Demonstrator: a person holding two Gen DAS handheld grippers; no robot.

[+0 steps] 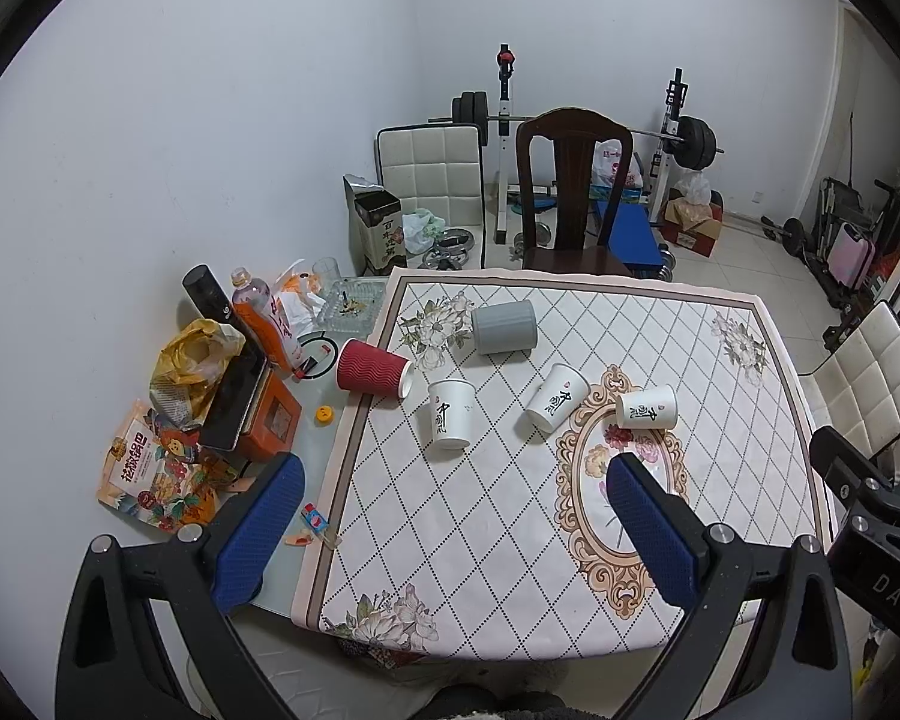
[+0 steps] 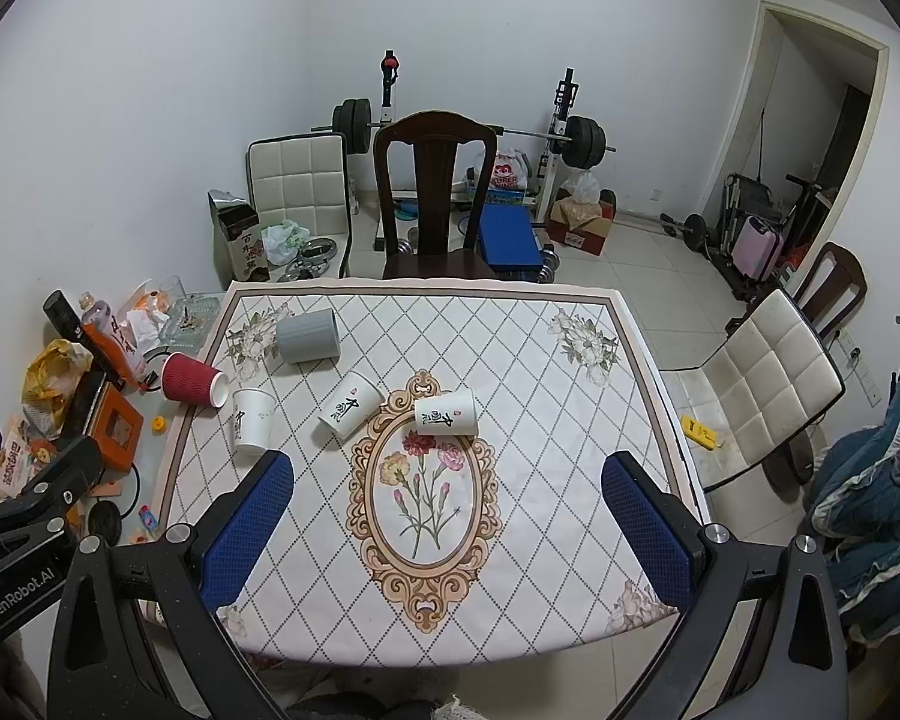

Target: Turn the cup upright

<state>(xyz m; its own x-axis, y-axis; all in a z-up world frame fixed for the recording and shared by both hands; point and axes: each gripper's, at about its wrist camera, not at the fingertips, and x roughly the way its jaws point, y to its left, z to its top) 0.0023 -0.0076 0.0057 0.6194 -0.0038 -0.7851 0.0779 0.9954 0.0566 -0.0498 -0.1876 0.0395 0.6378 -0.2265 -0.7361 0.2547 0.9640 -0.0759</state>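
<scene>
Five cups [image 2: 444, 414] mid-cloth, near tablecloth [image 2: 570, 480] bare

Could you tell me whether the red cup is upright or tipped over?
Tipped over. The red cup lies on its side at the mat's left edge, its white rim facing right.

A lived-in home room, seemingly a dining space doubling as a gym: a table under a floral tablecloth [image 2: 510, 360], a dark wooden chair [image 2: 435, 192], padded white chairs [image 2: 774, 384], a barbell rack [image 2: 474, 132] against the wall, snack packets [image 1: 150, 468], and a pink suitcase [image 2: 759, 243], apparently, by the doorway.
</scene>
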